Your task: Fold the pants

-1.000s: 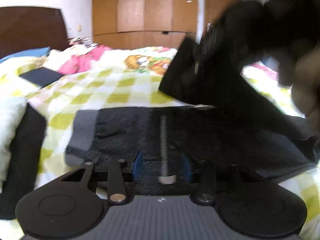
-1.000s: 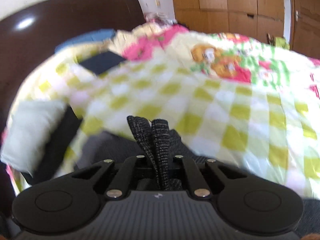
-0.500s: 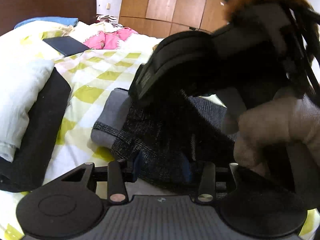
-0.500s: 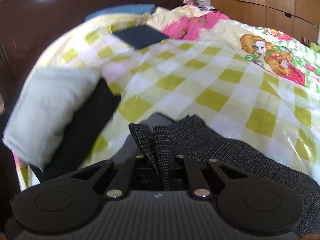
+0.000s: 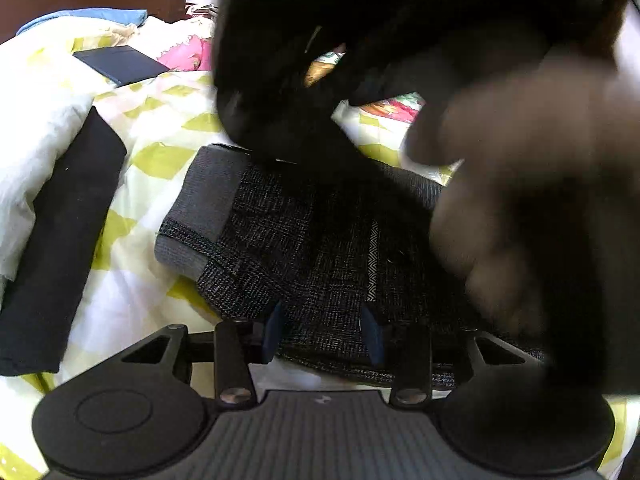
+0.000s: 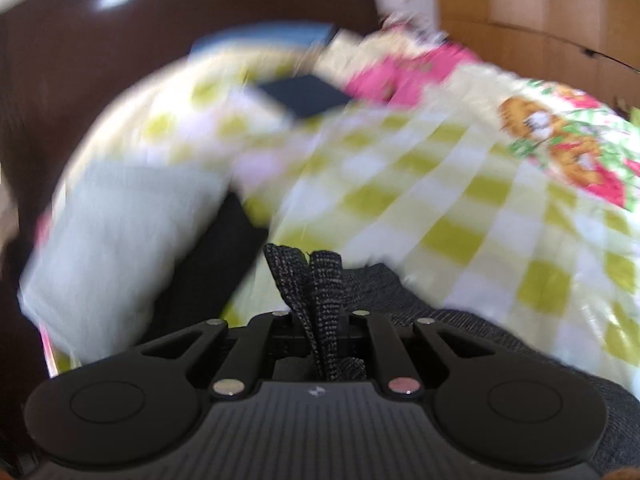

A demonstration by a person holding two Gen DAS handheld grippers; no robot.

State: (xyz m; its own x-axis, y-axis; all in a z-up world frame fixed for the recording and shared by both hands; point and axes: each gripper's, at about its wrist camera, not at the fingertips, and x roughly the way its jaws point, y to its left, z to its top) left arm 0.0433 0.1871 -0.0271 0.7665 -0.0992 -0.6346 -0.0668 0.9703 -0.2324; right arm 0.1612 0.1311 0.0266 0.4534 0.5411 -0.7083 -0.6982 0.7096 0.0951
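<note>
A big bed [image 6: 460, 184] fills the room, with a yellow and white checked cover [image 5: 160, 128]. At its head stands a dark brown headboard [image 6: 160, 48], shiny with light. Brown wooden cupboards [image 6: 540, 12] stand past the bed's far edge.

Open checked bedspread [image 5: 156, 120] lies left of the pants [image 5: 304, 240] — bounded further left by a black folded cloth [image 5: 60, 248] and white pillow [image 5: 36, 152]. Right and above, the right gripper [image 5: 360, 40] and hand [image 5: 532, 200] crowd close.
</note>
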